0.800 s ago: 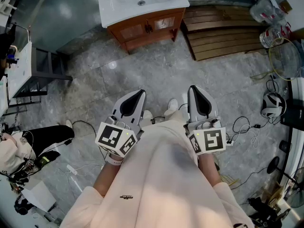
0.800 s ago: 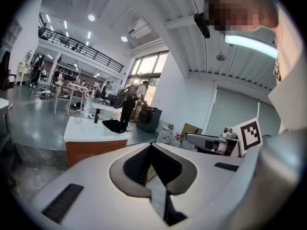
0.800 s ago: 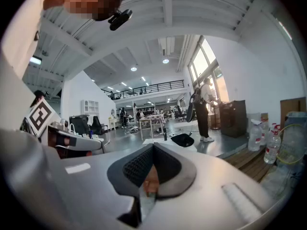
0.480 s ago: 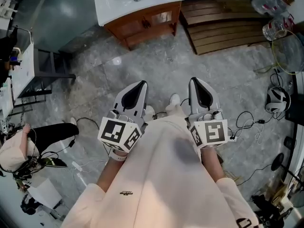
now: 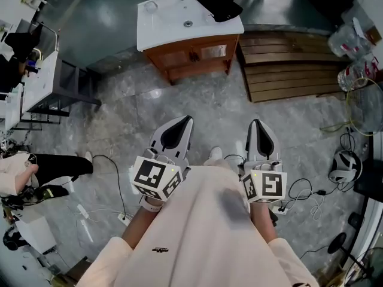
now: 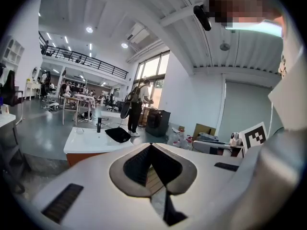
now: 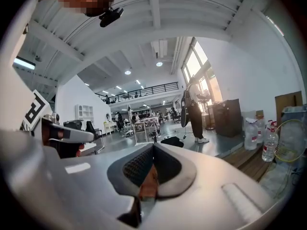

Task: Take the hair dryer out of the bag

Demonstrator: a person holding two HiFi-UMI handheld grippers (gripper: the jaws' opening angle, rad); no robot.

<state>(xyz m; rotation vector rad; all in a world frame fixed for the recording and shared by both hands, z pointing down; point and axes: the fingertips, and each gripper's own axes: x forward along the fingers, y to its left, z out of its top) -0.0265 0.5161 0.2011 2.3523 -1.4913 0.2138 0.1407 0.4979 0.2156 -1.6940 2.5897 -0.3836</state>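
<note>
A flat black bag [image 5: 218, 3] lies on the right end of a white-topped wooden vanity [image 5: 161, 23] far ahead of me; no hair dryer shows. The bag also appears in the left gripper view [image 6: 117, 134] and small in the right gripper view [image 7: 172, 141]. My left gripper [image 5: 184, 121] and right gripper [image 5: 257, 124] are held side by side in front of my body, well short of the vanity. Both are shut and hold nothing, as the left gripper [image 6: 151, 145] and right gripper [image 7: 153, 145] show in their own views.
A wooden pallet [image 5: 287, 64] lies right of the vanity. Water bottles [image 5: 353, 40], a fan [image 5: 365, 100], a headset [image 5: 338, 175] and loose cables [image 5: 305, 190] crowd the right side. A white table [image 5: 36, 82] and a seated person [image 5: 24, 172] are at the left.
The vanity and the bag have come further into the head view, lower and to the right. Both grippers stay shut in front of my body.
</note>
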